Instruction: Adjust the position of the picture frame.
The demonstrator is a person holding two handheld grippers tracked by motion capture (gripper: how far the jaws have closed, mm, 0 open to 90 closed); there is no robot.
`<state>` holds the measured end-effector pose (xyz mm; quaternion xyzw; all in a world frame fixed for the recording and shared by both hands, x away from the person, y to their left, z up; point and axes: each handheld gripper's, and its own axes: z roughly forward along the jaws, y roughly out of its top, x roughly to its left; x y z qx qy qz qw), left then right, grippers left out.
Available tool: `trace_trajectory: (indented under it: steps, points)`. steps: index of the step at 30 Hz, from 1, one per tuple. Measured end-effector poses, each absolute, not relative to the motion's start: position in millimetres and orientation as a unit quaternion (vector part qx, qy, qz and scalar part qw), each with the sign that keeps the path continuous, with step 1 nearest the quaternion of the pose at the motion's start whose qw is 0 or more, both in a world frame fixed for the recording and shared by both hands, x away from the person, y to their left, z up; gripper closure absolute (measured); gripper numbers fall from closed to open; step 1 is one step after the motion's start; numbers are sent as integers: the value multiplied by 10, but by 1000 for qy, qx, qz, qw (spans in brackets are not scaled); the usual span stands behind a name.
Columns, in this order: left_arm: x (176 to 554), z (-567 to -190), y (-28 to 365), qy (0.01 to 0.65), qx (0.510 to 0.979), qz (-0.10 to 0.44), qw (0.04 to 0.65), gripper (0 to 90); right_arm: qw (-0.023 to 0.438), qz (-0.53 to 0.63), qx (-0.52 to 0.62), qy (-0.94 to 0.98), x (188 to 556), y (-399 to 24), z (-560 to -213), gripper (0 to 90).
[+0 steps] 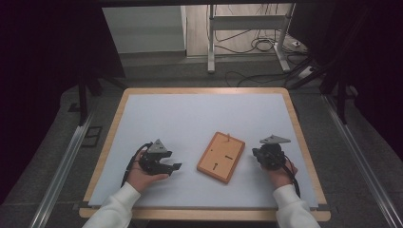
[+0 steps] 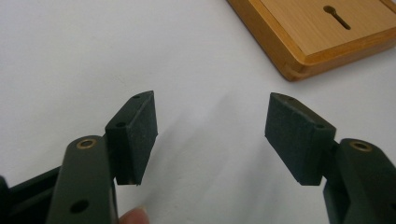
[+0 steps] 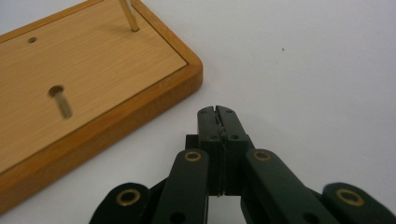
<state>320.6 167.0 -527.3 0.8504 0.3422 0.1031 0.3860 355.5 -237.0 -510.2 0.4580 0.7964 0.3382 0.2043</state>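
Note:
A flat wooden board (image 1: pixel 221 156) with a raised rim lies face up on the white table top, between my two hands. Its panel has keyhole slots (image 2: pixel 337 17) and a thin brass peg (image 3: pixel 128 15) standing near one corner. My left gripper (image 1: pixel 173 167) rests low on the table to the left of the board, open, with nothing between its pads (image 2: pixel 139 135). My right gripper (image 1: pixel 263 154) sits just right of the board, its jaws pressed together on nothing. In the right gripper view the shut tips (image 3: pixel 217 112) point past the board's rounded corner (image 3: pixel 191 70).
The white sheet (image 1: pixel 190 118) covers a wood-edged table (image 1: pixel 114 123). Beyond its far edge stand a metal frame (image 1: pixel 211 42) and loose cables (image 1: pixel 252 45) on the floor. Dark curtains hang on both sides.

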Motion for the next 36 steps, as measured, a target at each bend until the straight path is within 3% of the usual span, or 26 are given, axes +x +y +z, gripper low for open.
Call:
trace_trajectory:
  steps: [24, 36]
  points:
    - [3193, -5281, 1676, 336, 849, 98, 396, 328, 217, 331, 457, 797, 3939, -2044, -5213, 900]
    - [3215, -5295, 1718, 342, 847, 98, 394, 323, 202, 331, 410, 826, 3931, -1602, -5276, 900]
